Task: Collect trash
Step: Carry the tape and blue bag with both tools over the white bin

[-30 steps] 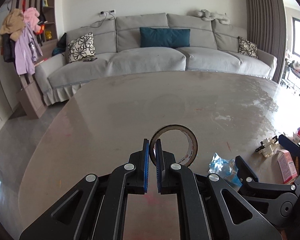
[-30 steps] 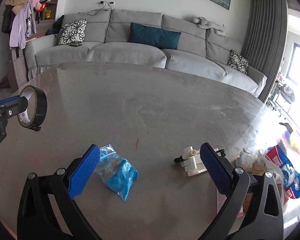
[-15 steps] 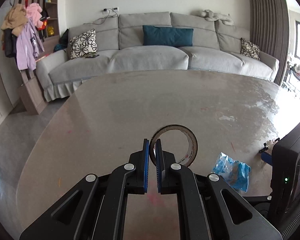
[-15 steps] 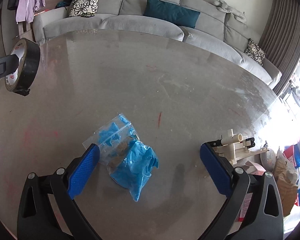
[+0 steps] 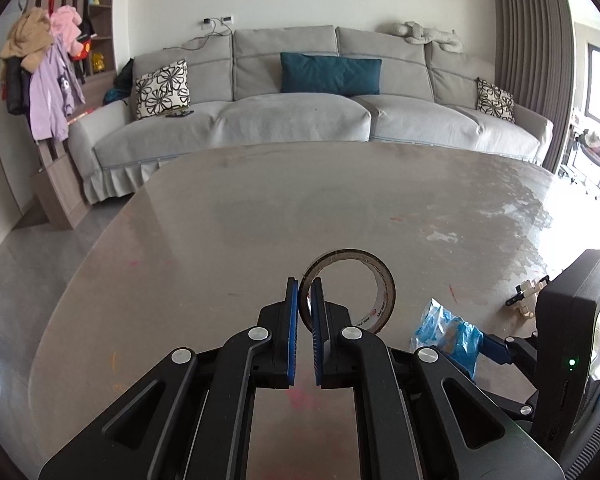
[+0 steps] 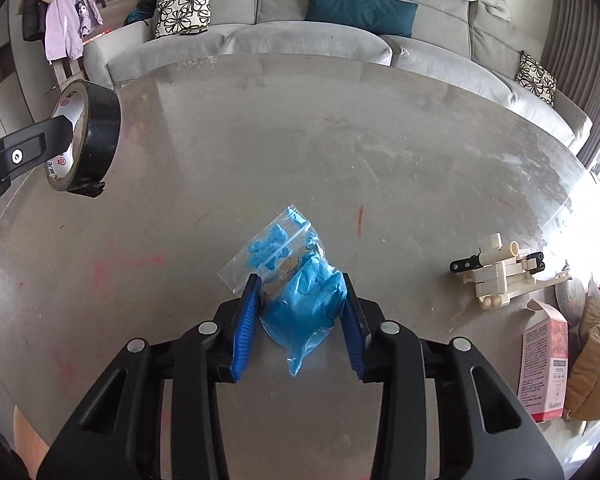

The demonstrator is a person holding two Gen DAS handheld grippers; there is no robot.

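Grey sofa behind, the scuffed tabletop (image 6: 380,152) bore a crumpled blue plastic bag (image 6: 300,300), lying lengthwise between the closing right tongs (image 6: 298,300); left tongs (image 5: 305,300) clenched a black tape roll (image 5: 374,284).

— What is your left gripper (image 5: 305,294) doing?

— My left gripper is pinched tight on the wall of a tape roll (image 5: 374,298), one pad inside the ring and one outside, holding it up off the table (image 5: 220,220).

— And the right?

— My right gripper (image 6: 298,300) tilts steeply down at the table. Its jaws are closing, with a blue-filled plastic bag (image 6: 300,304) between the pads, which already touch its sides.
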